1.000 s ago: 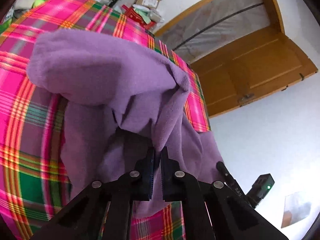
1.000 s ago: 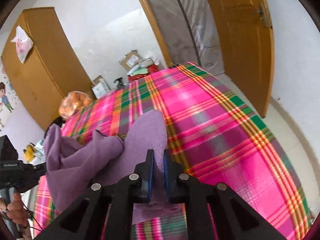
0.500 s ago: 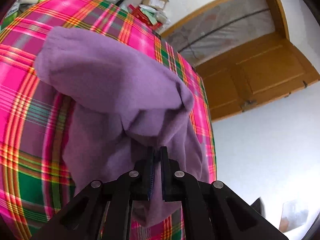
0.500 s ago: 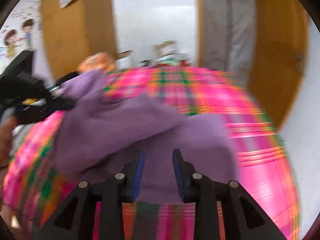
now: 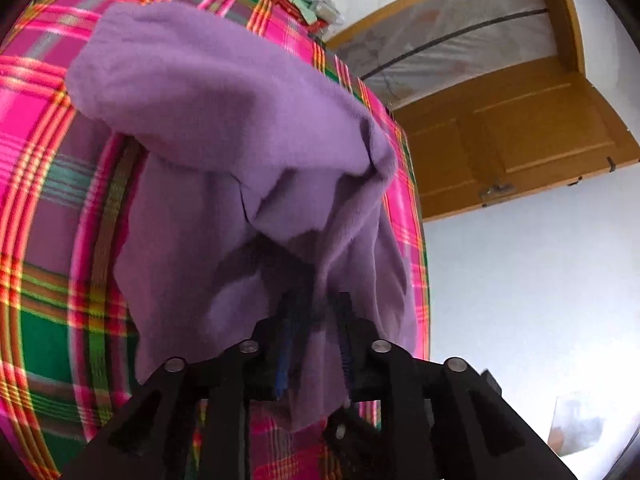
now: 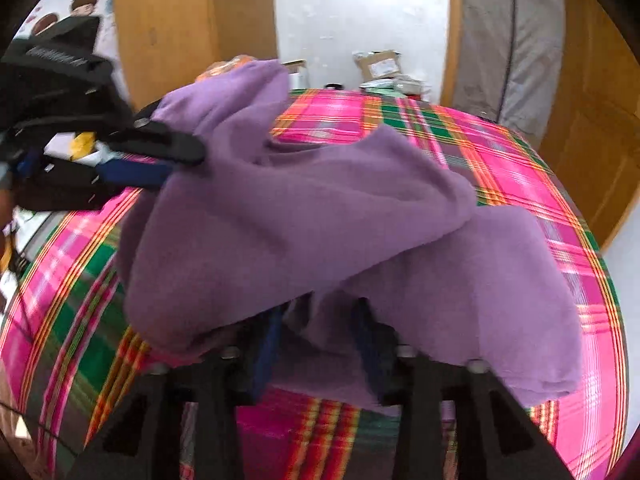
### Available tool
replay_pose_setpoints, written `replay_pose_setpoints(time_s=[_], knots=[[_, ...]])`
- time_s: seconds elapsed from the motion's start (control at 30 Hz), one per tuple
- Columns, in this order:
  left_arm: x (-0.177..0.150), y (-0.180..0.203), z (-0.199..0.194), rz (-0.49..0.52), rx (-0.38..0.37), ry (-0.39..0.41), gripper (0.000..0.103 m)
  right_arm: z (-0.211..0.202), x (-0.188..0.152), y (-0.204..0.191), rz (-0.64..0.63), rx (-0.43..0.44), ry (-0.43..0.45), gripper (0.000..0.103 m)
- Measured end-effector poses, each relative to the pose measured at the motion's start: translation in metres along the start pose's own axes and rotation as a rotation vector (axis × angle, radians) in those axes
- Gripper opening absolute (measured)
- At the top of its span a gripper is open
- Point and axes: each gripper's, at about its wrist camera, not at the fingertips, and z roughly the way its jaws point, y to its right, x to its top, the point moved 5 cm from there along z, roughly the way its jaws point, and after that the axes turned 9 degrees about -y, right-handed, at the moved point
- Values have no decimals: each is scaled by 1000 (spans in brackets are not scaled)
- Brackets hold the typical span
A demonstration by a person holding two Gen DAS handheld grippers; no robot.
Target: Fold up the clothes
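A purple fleece garment lies in a loose folded heap on the pink, green and orange plaid cloth. It also fills the middle of the right wrist view. My left gripper has its jaws apart, with a fold of the garment hanging between them. It also shows from the side in the right wrist view, at the garment's left edge. My right gripper has its jaws apart under the garment's near fold.
The plaid cloth covers a wide surface. Cardboard boxes and clutter stand beyond its far edge. A wooden door and frame are on the right, and a wooden cabinet at the back left.
Both grippers were shut on the purple garment a second ago and now stand open. The top fold has dropped over the lower layer. The right gripper swung left.
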Motion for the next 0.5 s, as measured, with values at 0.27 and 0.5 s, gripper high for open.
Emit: replay_pose_setpoints(time_s=[0.27, 0.5], knots=[[-10, 12, 9, 53, 2, -31, 23, -43, 7, 47, 145, -87, 113, 8], [-4, 11, 10, 54, -17, -35, 23, -65, 2, 107, 278, -212, 167, 8]])
